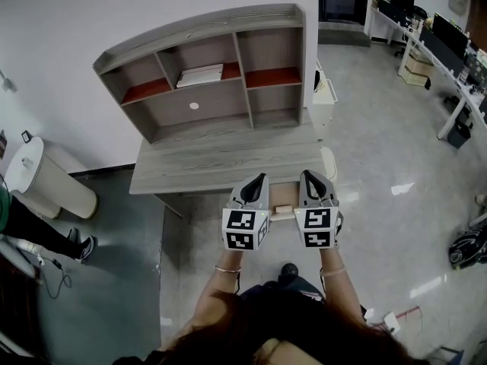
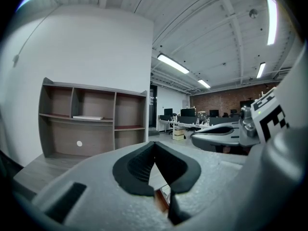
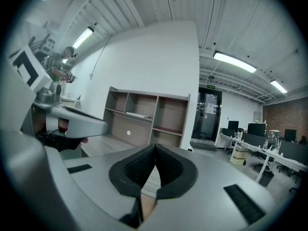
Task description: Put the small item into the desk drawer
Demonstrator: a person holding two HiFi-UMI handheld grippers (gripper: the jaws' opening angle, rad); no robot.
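Observation:
A grey wooden desk [image 1: 221, 162] with a shelf unit [image 1: 205, 67] on top stands against the wall. In the head view my two grippers hang side by side just in front of its front edge. The left gripper [image 1: 262, 178] and the right gripper [image 1: 308, 174] both point at the desk. A small beige item [image 1: 283, 209] shows low between them, on a light wooden surface [image 1: 283, 192] under the desk edge that may be the drawer. In their own views the left gripper [image 2: 154, 143] and the right gripper [image 3: 155, 146] are shut, pads meeting, nothing between them.
A flat white thing [image 1: 200, 74] lies on the middle shelf. A white round bin [image 1: 42, 177] stands left of the desk, and a person's shoes [image 1: 80, 245] show near it. A small white cabinet [image 1: 326, 97] stands right of the desk. Office desks [image 1: 441, 44] line the far right.

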